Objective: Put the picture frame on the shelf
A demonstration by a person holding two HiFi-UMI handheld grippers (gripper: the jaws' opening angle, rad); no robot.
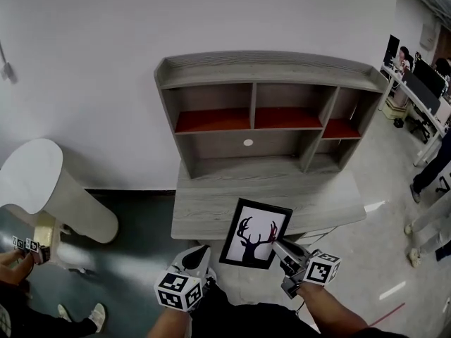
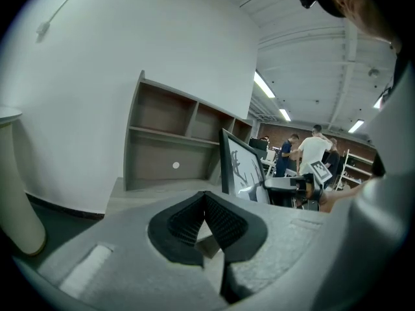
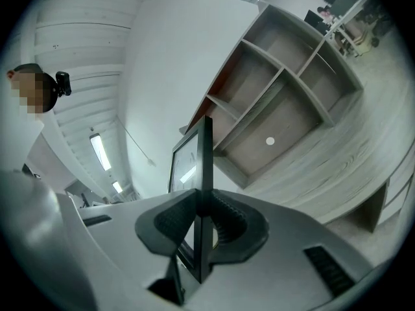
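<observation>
A black picture frame (image 1: 255,233) with a deer silhouette on white hangs in front of the grey desk (image 1: 211,203), just below its front edge in the head view. My right gripper (image 1: 279,248) is shut on the frame's lower right edge. In the right gripper view the frame's black edge (image 3: 206,173) stands upright between the pads. My left gripper (image 1: 197,258) sits to the frame's left, apart from it, its jaws together with nothing between them. The left gripper view shows the frame (image 2: 241,170) to the right. The grey shelf unit (image 1: 264,111) stands on the desk against the wall.
The shelf unit has red-floored upper compartments (image 1: 211,120) and a wide lower bay with a round hole (image 1: 248,142). A white rounded stand (image 1: 49,189) is at the left. People stand at the left edge (image 1: 17,259) and far right (image 1: 430,167), near office desks.
</observation>
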